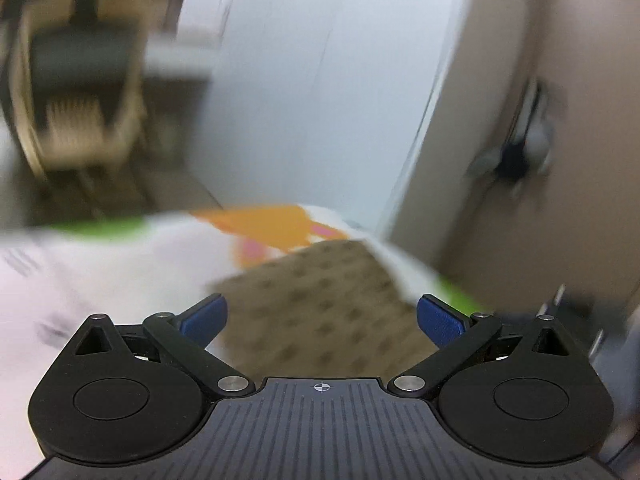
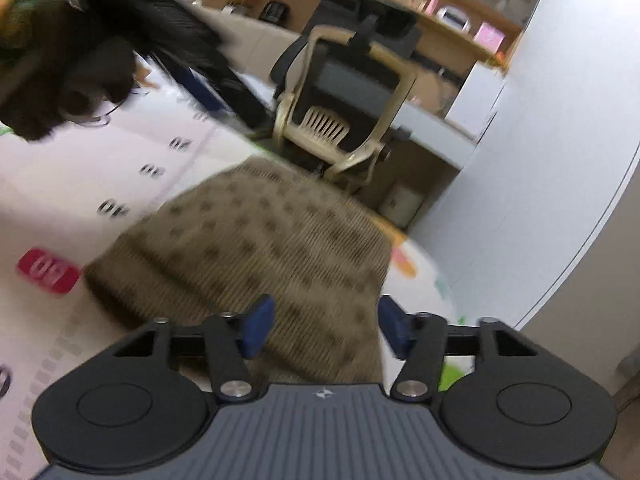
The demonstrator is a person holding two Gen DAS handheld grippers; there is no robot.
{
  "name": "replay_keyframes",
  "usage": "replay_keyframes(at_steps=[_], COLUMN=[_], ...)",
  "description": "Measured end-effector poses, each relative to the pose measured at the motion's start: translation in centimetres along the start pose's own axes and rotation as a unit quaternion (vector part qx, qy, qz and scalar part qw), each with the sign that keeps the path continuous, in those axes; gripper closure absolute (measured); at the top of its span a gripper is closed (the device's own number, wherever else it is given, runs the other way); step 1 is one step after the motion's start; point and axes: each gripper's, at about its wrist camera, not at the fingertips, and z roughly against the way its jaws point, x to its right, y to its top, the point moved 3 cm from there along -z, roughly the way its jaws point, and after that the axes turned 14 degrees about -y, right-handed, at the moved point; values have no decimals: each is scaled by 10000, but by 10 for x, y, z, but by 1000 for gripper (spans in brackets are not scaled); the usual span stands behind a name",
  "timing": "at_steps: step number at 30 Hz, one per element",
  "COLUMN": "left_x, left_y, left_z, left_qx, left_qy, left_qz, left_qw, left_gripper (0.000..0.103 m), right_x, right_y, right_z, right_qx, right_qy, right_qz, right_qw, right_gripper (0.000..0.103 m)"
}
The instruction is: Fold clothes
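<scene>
Play mat (image 2: 80, 184) bears soft, light brown spotted garment (image 2: 256, 248); left claw (image 1: 322, 322) and right claw (image 2: 326, 328) gape, empty; pinch a hem corner near 12 o'clock.

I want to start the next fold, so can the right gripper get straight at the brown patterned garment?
Probably yes. The right gripper has its jaws open and empty, and the brown patterned garment lies flat on the play mat directly ahead, with nothing between them.
</scene>
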Motion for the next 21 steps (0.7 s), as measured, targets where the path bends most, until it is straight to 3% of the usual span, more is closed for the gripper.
replay_keyframes(at_steps=[1, 4, 6, 7, 8, 13, 15, 16, 17, 19, 21], left_x=[11, 32, 41, 45, 50, 61, 59, 58, 58, 57, 56], left_y=[-13, -52, -69, -77, -85, -103, -102, -101, -98, -89, -81], left_z=[8, 16, 8, 4, 0, -15, -21, -24, -23, -19, -13], left_qx=[-67, -453, -685, -799, -913, -958, -914, -890, -858, -792, -688], left_qy=[183, 342, 470, 538, 607, 941, 942, 937, 918, 874, 874], left_qz=[-328, -564, -780, -894, -1008, -1713, -1776, -1799, -1778, -1723, -1721], left_qw=[9993, 9968, 9935, 9913, 9888, 9760, 9753, 9752, 9760, 9780, 9788], left_gripper=[0, 2, 15, 34, 39, 35, 36, 43, 59, 77, 77], right_x=[-2, -5, -5, -5, -4, -2, -4, -5, -6, -7, -5], right_y=[-5, -17, -22, -24, -26, -35, -37, -37, -37, -34, -31], right_z=[1, 4, 7, 9, 11, 17, 13, 11, 8, 0, -7], right_qx=[-61, -152, -132, -113, -93, 29, 52, 64, 67, 39, 3], right_qy=[39, 30, -57, -124, -190, -470, -511, -530, -549, -602, -664], right_qz=[23, 176, 273, 312, 352, 513, 563, 592, 627, 676, 661], right_qw=[10000, 9997, 9995, 9994, 9992, 9976, 9971, 9968, 9965, 9959, 9956], right_gripper=[50, 50, 51, 50, 50, 50, 51, 56, 66, 74, 74])
